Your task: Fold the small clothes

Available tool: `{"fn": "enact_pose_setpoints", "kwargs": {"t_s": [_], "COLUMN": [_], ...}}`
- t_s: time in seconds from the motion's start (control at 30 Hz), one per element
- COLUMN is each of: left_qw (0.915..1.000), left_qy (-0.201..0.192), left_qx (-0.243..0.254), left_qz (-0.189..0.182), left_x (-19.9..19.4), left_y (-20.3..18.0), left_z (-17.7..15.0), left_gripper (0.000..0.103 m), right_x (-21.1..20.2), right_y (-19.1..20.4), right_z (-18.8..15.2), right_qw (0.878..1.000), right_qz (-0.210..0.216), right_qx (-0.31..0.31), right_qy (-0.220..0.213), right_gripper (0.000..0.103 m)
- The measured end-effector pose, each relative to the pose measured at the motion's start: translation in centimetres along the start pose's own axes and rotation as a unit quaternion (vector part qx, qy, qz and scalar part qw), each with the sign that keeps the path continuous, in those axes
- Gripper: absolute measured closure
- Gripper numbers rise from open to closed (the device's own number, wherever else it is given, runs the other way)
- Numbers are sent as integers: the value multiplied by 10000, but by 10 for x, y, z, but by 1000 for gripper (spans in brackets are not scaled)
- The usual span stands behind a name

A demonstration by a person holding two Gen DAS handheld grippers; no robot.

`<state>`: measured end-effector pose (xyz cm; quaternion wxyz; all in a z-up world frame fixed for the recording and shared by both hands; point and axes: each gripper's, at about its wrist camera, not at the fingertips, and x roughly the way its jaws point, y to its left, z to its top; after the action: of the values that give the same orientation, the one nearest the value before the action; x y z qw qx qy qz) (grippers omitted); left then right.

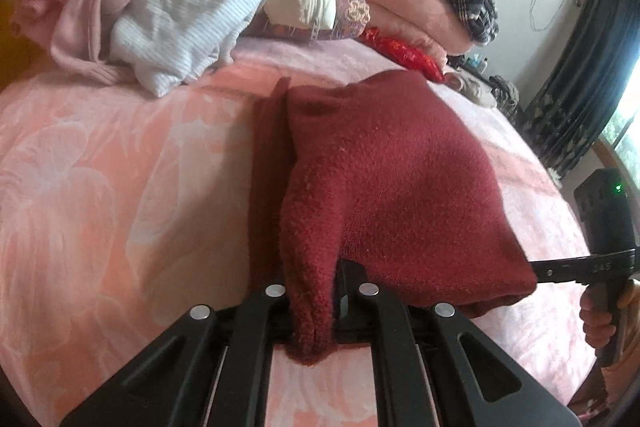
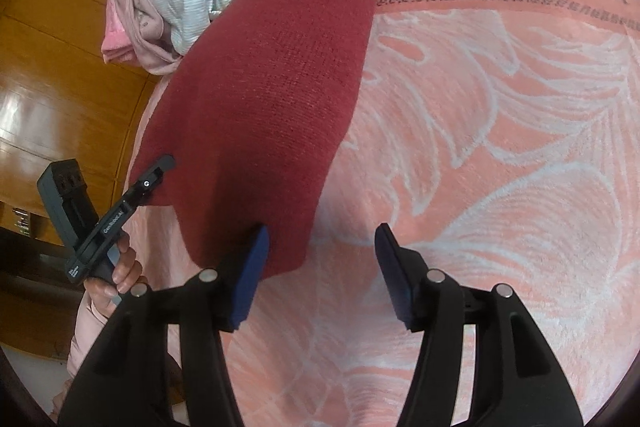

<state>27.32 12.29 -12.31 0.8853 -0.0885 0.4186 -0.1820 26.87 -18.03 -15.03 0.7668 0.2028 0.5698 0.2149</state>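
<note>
Here, a red knit garment [image 1: 392,179] is pinched at its near corner by the left hand-held gripper [image 1: 314,311], stretching lengthwise away across the bed [image 2: 500,147], while the right hand-held gripper [image 2: 322,267] is spread just beside its edge.

Soft daylight from window [image 1: 628,131], glare on wooden floor [image 2: 36,107], fisheye-curved dark edges

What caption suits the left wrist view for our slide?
Left gripper, jaws shut on a dark red knitted garment, lifts one edge above a pink floral blanket.

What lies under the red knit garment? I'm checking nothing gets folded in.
Only the pink blanket shows around the red knit garment; whatever lies beneath its middle is covered.
</note>
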Motion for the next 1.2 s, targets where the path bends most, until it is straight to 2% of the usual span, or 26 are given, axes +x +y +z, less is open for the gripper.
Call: {"fn": "enact_pose_setpoints", "kwargs": {"t_s": [0.1,0.17,0.2,0.33,0.37,0.4,0.47,0.53,0.63,0.77,0.87,0.97,1.03,1.07,1.1,1.13,1.17,1.2], "left_qw": [9999,9996,9995,9992,9992,9991,9994,9997,9998,9996,9991,9985,9987,9988,9990,9990,9990,9987], "left_qy": [-63,-65,-59,-20,-5,19,74,109,125,186,276,301,269,268,259,258,264,287], "left_qx": [148,279,320,382,390,397,312,208,131,114,284,453,425,402,363,326,307,334], "left_qz": [-12,10,32,78,91,112,108,46,-30,-150,-132,-26,-47,-56,-101,-166,-194,-242], "left_x": [-6,-7,-7,-3,-1,2,8,14,13,8,14,24,23,22,20,18,14,8], "left_y": [-4,-6,-7,-4,-2,0,7,14,15,-4,-20,-26,-25,-24,-23,-22,-21,-21], "left_z": [2,2,1,-2,-3,-4,-7,-10,-9,-14,-23,-34,-34,-34,-33,-32,-31,-29], "left_gripper": [97,97,97,96,96,95,92,90,89,90,90,87,85,77,73,65,52,45], "right_x": [-14,-20,-18,23,39,48,59,56,30,5,20,44,43,41,40,38,33,29], "right_y": [9,13,14,1,-6,-11,-19,-20,-3,6,-2,-16,-7,-3,1,5,9,12], "right_z": [4,7,7,7,6,4,3,3,2,5,-1,-2,2,3,5,6,5,7], "right_qw": [9999,9996,9995,9977,9951,9927,9885,9876,9940,9980,9984,9974,9969,9966,9963,9958,9952,9948], "right_qz": [25,191,270,514,684,826,1157,1257,1032,604,-59,-153,-291,-381,-481,-559,-645,-700], "right_qx": [-122,-100,-63,374,579,731,820,784,225,17,-70,79,-114,-199,-281,-367,-444,-497], "right_qy": [-75,-169,-140,242,407,479,527,520,277,207,564,704,723,699,658,627,588,555], "right_gripper": [46,38,35,36,38,46,68,80,85,86,87,87,84,82,74,65,63,57]}}
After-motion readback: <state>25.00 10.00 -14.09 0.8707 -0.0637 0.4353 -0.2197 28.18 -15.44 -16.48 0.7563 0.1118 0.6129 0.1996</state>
